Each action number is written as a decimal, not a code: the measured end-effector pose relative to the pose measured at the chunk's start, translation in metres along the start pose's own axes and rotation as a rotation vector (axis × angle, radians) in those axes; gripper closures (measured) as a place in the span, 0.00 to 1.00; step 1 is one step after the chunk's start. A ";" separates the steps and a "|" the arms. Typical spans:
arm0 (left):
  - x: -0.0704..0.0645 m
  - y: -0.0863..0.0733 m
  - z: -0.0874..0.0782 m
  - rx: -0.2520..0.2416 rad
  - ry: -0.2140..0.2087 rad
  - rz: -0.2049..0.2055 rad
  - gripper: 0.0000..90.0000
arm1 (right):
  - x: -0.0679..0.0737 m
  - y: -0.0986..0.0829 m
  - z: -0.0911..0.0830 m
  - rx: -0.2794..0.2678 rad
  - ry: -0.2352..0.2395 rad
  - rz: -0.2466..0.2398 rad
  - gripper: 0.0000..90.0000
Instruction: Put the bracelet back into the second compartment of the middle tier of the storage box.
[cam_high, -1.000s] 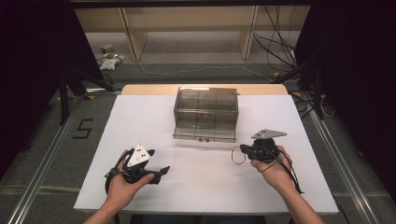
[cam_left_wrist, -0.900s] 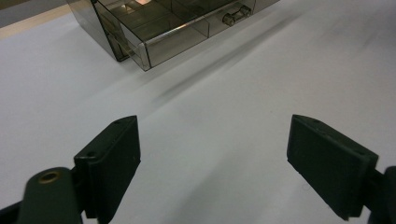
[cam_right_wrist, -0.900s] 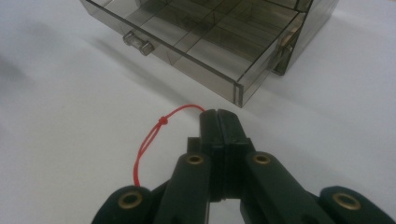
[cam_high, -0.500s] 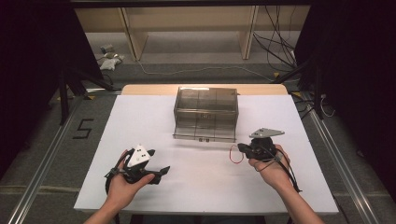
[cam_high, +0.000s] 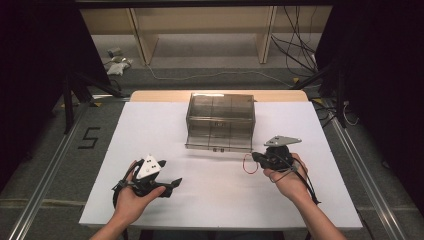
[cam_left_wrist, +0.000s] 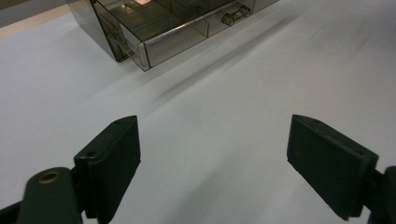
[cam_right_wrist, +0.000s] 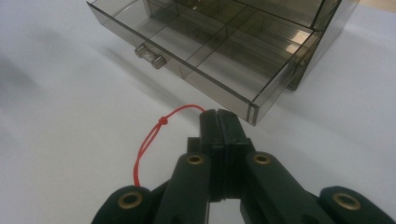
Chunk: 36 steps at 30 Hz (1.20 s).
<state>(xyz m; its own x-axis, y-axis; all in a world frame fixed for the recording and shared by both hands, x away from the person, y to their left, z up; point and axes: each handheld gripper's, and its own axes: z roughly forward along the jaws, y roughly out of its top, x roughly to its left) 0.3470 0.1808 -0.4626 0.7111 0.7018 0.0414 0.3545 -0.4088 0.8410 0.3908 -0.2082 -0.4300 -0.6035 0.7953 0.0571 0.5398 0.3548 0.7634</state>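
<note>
A white table (cam_high: 220, 200) stood over a grey floor, with pale wooden shelving behind it. At the table's far middle sat a smoky clear drawer box (cam_high: 220, 112), its lower drawer (cam_right_wrist: 205, 51) pulled out. The left gripper (cam_high: 167, 184) rested near the front left, jaws spread wide. The right gripper (cam_high: 256, 157), just before the drawer, pinched a red looped string (cam_right_wrist: 152, 140).

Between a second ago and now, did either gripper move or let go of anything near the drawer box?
Hardly anything. The right gripper, shut on the thin red knotted string loop, has crept slightly left along the white table. The left gripper stays open and at rest at the near left. The smoky clear plastic drawer box has not moved, its lower drawer pulled out as before.
</note>
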 end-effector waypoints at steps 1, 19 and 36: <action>0.000 0.000 0.000 0.000 0.000 0.000 0.19 | 0.000 0.000 0.000 0.001 0.001 0.000 1.00; 0.000 0.000 0.001 0.002 -0.003 0.001 0.19 | 0.004 0.007 0.005 -0.005 0.009 -0.005 1.00; -0.001 0.000 0.001 -0.001 -0.002 -0.001 0.19 | 0.005 0.013 0.007 -0.017 0.011 -0.006 1.00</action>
<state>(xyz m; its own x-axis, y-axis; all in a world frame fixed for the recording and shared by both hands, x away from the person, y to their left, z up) 0.3471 0.1798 -0.4633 0.7122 0.7009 0.0396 0.3544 -0.4077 0.8416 0.3990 -0.1965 -0.4245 -0.6135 0.7875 0.0592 0.5258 0.3513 0.7747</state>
